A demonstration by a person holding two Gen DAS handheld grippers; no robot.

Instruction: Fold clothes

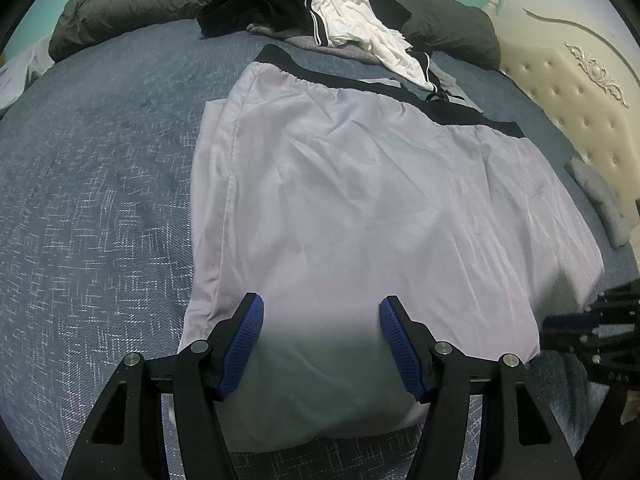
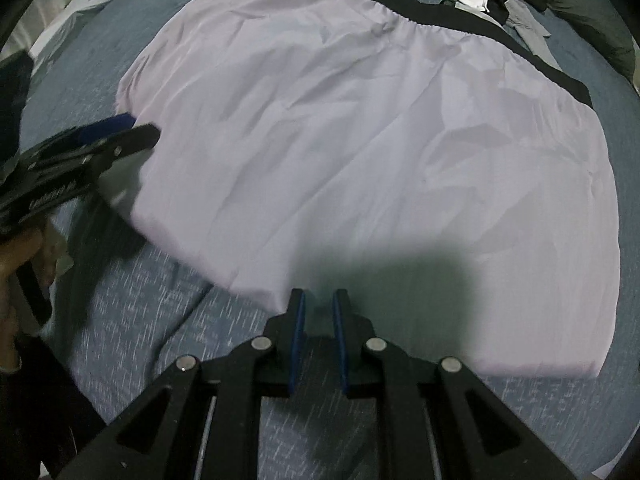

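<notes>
A pale lavender garment (image 1: 360, 200) (image 2: 360, 140) with a black waistband (image 1: 360, 80) (image 2: 440, 4) lies spread flat on the blue bedcover (image 1: 100, 200) (image 2: 160, 340), waistband at the far end. My left gripper (image 1: 322, 312) stands open over the garment's near hem with no cloth pinched; in the right wrist view it (image 2: 132, 128) shows at the garment's left edge. My right gripper (image 2: 319, 296) hovers at the near hem, its jaws only a narrow gap apart with nothing between them. It appears blurred at the right edge of the left wrist view (image 1: 592, 320).
A pile of black and white clothes (image 1: 320, 12) lies past the waistband, with a dark quilt (image 1: 140, 0) behind it. A tufted cream headboard (image 1: 580, 80) and a small grey folded item (image 1: 600, 200) sit to the right. A person's hand (image 2: 16, 248) holds the left gripper.
</notes>
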